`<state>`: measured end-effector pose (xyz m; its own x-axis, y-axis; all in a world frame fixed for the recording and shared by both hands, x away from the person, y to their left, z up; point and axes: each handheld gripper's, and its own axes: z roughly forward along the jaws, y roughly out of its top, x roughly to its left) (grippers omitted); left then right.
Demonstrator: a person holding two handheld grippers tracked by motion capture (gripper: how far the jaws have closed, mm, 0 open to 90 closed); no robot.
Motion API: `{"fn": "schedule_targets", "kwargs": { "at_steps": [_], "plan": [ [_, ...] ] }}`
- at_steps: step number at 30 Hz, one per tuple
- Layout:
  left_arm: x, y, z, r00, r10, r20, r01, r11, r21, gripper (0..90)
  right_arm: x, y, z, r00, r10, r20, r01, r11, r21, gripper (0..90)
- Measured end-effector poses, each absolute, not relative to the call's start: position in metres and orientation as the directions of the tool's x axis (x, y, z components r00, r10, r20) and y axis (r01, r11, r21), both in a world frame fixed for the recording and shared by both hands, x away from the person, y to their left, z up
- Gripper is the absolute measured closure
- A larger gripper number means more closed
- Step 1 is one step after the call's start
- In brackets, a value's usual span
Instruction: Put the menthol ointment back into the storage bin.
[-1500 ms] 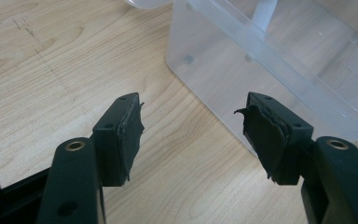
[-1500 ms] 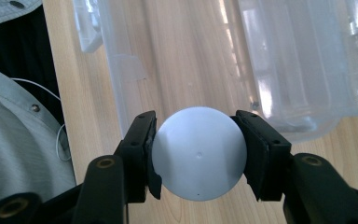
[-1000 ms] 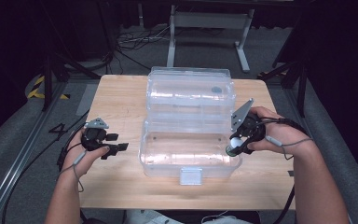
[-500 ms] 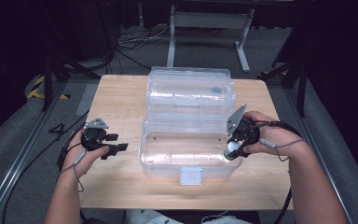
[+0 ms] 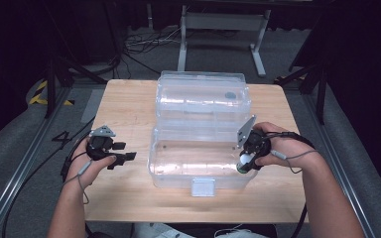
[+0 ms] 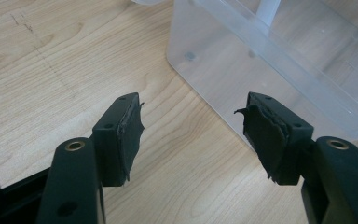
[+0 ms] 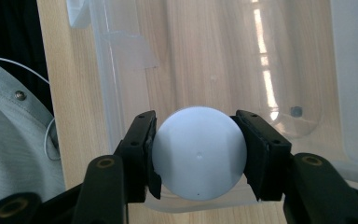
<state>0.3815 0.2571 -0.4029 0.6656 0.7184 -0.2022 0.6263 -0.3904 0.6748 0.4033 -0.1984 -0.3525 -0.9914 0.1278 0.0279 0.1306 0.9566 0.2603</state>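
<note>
A white ball [image 7: 199,153], judged light, rigid and smooth enough to slip, is shown clamped across its widest girth by the right gripper [image 5: 246,161] above the clear box [image 5: 178,171], beside which the left gripper [image 6: 193,133] is held agape, empty.

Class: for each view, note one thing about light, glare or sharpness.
High view: dark surroundings, lit table, soft detail. Left gripper view: crisp wood grain, even light. Right gripper view: bright streaks of glare on the clear box; the white ball looks smooth and evenly lit.
</note>
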Motion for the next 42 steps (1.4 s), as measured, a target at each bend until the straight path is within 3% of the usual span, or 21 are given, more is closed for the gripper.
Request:
{"fn": "schedule_targets", "kwargs": {
  "at_steps": [42],
  "plan": [
    [0.383, 0.256, -0.407, 0.667, 0.717, -0.204, 0.630, -0.396, 0.668, 37.4, 0.407, -0.182, -0.394, -0.990, 0.125, 0.067, 0.132, 0.983, 0.125, 50.4]
  ]
}}
